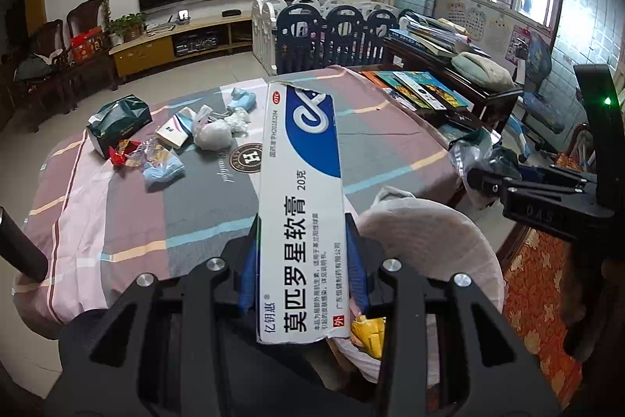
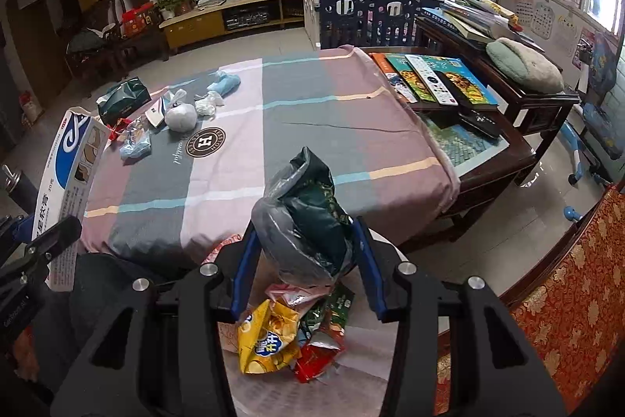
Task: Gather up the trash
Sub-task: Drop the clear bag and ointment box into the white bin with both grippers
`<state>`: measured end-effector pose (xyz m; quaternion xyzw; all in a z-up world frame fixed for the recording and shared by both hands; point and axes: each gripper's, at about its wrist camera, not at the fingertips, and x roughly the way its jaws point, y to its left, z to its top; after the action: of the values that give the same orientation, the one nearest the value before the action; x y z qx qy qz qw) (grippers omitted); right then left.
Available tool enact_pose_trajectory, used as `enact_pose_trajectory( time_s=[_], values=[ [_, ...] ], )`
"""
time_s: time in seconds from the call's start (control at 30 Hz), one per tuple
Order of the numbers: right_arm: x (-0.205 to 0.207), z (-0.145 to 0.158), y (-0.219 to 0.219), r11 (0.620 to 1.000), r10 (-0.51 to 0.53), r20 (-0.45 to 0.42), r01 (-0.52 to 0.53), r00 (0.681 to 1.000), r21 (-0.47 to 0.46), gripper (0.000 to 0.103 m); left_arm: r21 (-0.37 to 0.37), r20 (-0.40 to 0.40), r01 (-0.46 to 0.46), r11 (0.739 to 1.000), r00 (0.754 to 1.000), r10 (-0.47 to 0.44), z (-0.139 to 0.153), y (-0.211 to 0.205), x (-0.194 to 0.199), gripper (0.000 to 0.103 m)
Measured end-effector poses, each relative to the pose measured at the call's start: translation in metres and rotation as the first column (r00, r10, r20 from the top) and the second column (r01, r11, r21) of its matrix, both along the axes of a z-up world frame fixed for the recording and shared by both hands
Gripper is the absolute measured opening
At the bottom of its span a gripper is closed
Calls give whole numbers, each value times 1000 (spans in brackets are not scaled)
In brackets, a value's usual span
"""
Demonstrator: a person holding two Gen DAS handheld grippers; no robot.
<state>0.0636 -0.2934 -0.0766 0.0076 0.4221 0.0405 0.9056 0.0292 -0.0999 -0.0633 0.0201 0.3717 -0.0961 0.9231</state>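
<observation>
Left gripper (image 1: 300,253): closed on a long ointment box (image 1: 300,190), which is pinched near its lower end between the blue pads, so most of it sticks up through the middle of the frame. Probably gripped low so it can be tipped end-first into the bin.

Right gripper (image 2: 304,241): a crumpled dark green wrapper (image 2: 308,217) with clear film around it is clamped between the blue pads, centre of the right wrist view. The bundle looks squashy, so a fairly wide grip is enough to hold it.

Trash bin (image 1: 425,237): a white-lined bin is seen at lower right of the left view, right under both loads. Snack wrappers (image 2: 273,335) (yellow, red, green) are already piled inside, lower centre of the right view.

Why held there: both pieces seem to be carried over the bin's mouth so they can just be dropped in.

Still on the table: a leftover trash pile (image 1: 175,135) is sitting on the striped cloth (image 1: 390,143), upper left, well apart from the bin. A green tissue pack, a white bag and blue bits can be made out.

Progress guess: roughly midway, since a fair bit is left to be fetched.

Watch out: the box's long end could catch the rim if it gets released at a tilt.
</observation>
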Motion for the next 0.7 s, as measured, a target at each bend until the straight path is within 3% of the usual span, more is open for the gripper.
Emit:
enact_pose_trajectory(
  time_s=[0.3, 0.53, 0.63, 0.7],
  values=[
    [-14, -18, -23, 999, -23, -54, 25, 998, 34, 47, 49, -20, 68, 996, 998, -67, -8, -26, -13, 39],
    [-14, -31, -17, 1000, 5, -96, -2, 995, 27, 48, 26, -75, 79, 997, 994, -77, -19, -23, -4, 39],
    [-14, -38, -19, 999, 11, -131, -7, 991, 36, 58, 1, -106, 107, 994, 989, -106, -25, -27, -2, 39],
    [-15, -36, -28, 997, -12, -123, 22, 992, 76, 76, -20, -129, 134, 991, 982, -136, -30, -31, -1, 39]
  ],
)
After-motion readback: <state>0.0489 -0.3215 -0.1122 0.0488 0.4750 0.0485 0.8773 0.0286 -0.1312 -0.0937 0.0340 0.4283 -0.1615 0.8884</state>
